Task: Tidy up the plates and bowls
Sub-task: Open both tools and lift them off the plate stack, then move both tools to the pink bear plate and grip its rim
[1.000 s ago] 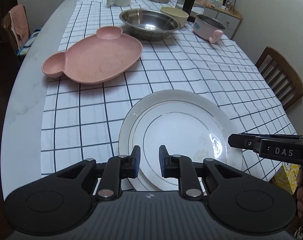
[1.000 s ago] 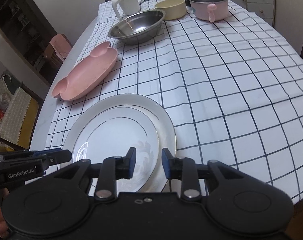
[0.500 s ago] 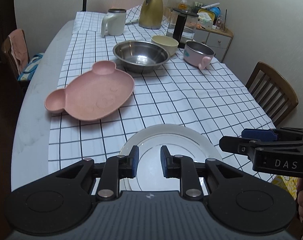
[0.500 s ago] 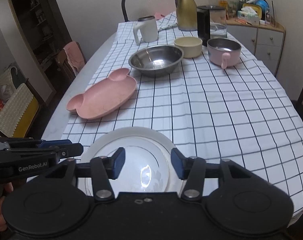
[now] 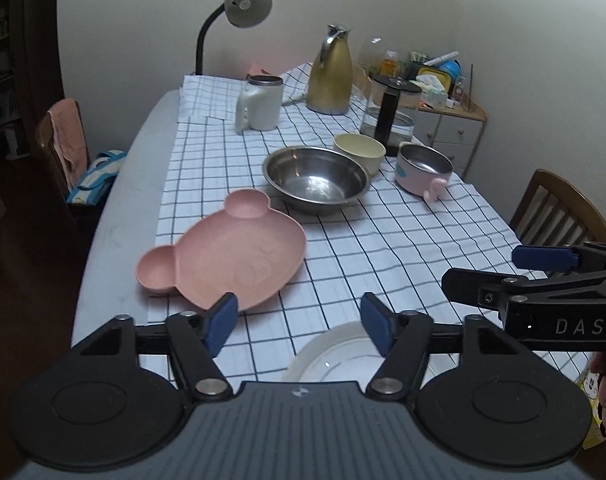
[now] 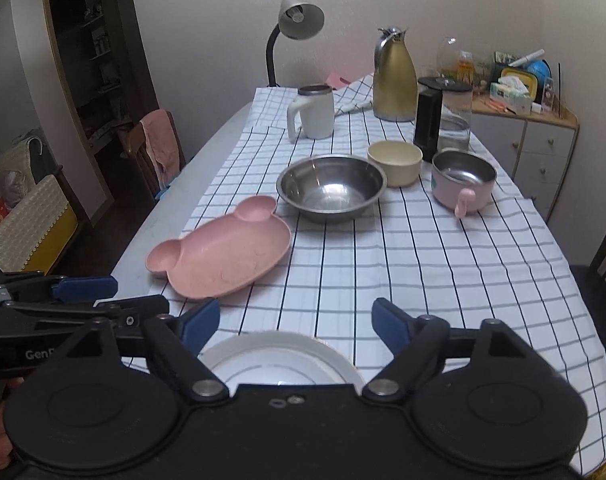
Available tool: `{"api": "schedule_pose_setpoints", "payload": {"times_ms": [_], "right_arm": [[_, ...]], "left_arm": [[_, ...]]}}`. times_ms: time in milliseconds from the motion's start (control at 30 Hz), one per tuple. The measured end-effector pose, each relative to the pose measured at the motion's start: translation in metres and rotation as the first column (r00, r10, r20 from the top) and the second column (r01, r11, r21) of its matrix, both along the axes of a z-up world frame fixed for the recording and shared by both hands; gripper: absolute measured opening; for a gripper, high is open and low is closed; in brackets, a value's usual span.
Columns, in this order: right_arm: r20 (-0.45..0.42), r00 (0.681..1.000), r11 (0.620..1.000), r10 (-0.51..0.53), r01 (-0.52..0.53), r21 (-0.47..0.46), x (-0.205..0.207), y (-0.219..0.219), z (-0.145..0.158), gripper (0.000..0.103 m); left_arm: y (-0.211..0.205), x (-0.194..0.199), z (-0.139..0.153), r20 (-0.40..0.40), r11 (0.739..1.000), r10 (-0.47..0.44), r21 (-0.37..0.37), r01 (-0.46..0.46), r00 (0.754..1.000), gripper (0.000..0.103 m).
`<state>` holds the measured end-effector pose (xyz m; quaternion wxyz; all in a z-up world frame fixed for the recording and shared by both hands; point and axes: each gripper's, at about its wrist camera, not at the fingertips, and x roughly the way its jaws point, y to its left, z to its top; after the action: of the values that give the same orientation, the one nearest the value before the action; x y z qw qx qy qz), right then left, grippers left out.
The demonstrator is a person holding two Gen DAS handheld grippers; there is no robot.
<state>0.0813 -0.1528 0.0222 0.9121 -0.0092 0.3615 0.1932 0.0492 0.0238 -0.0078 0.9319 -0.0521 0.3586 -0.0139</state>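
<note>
Checked tablecloth (image 5: 383,248) bears white plate (image 6: 279,350) (unheld); both grippers' jaws opening, empty

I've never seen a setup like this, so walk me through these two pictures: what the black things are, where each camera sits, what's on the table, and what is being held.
A person holds a two-finger tool in each hand; each carries a camera looking along its fingers. One picture comes from the left tool, one from the right tool. Both are opening, with nothing between the fingers. On the checked tablecloth lie white plates, a pink bear-shaped plate, a steel bowl, a cream bowl and a pink handled bowl.
</note>
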Motion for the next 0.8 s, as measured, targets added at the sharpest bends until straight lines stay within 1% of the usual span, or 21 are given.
{"api": "schedule_pose_setpoints", "payload": {"times_ms": [100,133,200,300,400,467,600,800], "right_arm": [[0.032,0.999,1.0,-0.004,0.005,-0.012,0.008,0.008,0.004,0.097],[0.042,0.999,1.0,-0.005,0.006,-0.017,0.011,0.009,0.005,0.098],[0.067,0.998,1.0,-0.006,0.008,-0.028,0.018,0.014,0.007,0.103],[0.099,0.995,0.999,0.008,-0.003,-0.047,0.028,0.02,0.008,0.103],[0.111,0.993,0.997,0.04,-0.033,-0.067,0.046,0.029,0.005,0.103],[0.107,0.992,0.996,0.06,-0.053,-0.075,0.061,0.034,0.0,0.103],[0.082,0.994,0.994,0.075,-0.068,-0.085,0.094,0.041,-0.013,0.103],[0.003,0.995,0.99,0.103,-0.103,-0.099,0.142,0.053,-0.044,0.103]], "left_arm": [[0.006,0.006,0.002,0.007,1.0,0.027,0.001,-0.027,1.0,0.074],[0.009,0.009,0.003,0.008,0.999,0.036,-0.001,-0.036,0.999,0.074],[0.013,0.015,0.002,0.009,0.998,0.059,-0.003,-0.059,0.998,0.077],[0.019,0.027,-0.001,0.008,0.994,0.112,0.009,-0.113,0.994,0.077],[0.029,0.041,-0.005,-0.009,0.984,0.176,0.02,-0.176,0.984,0.077],[0.038,0.05,-0.01,-0.026,0.978,0.21,0.012,-0.21,0.977,0.077],[0.053,0.072,-0.022,-0.063,0.958,0.287,0.025,-0.286,0.956,0.077],[0.068,0.103,-0.054,-0.166,0.924,0.381,0.018,-0.383,0.91,0.077]]}}
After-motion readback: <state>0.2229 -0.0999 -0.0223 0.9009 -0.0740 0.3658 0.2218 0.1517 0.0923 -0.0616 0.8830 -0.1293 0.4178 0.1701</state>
